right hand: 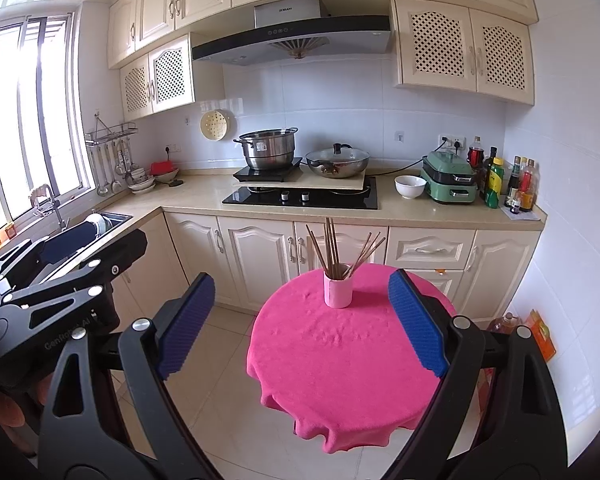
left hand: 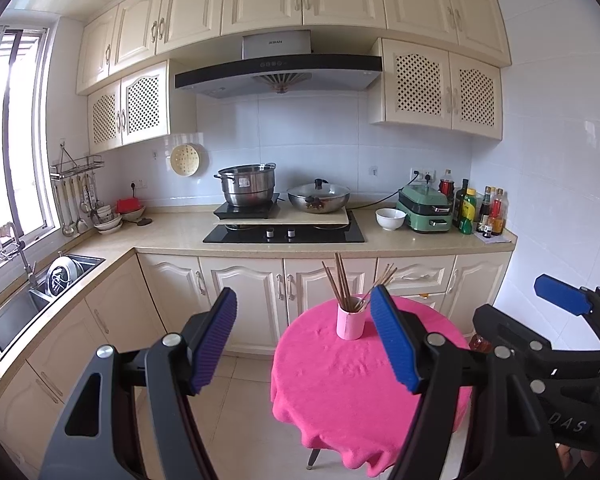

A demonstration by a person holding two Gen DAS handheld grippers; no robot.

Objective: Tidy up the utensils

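Both grippers hang in front of the round table (right hand: 340, 360), draped in pink cloth. The left gripper (left hand: 304, 300) is spread wide, nothing between its pads. The right gripper (right hand: 302, 284) is spread just as wide, also empty. The pink cup (right hand: 338, 286) stands upright toward the table's far edge, chopsticks (right hand: 332, 246) fanning out of it, well ahead of both sets of fingertips, untouched.
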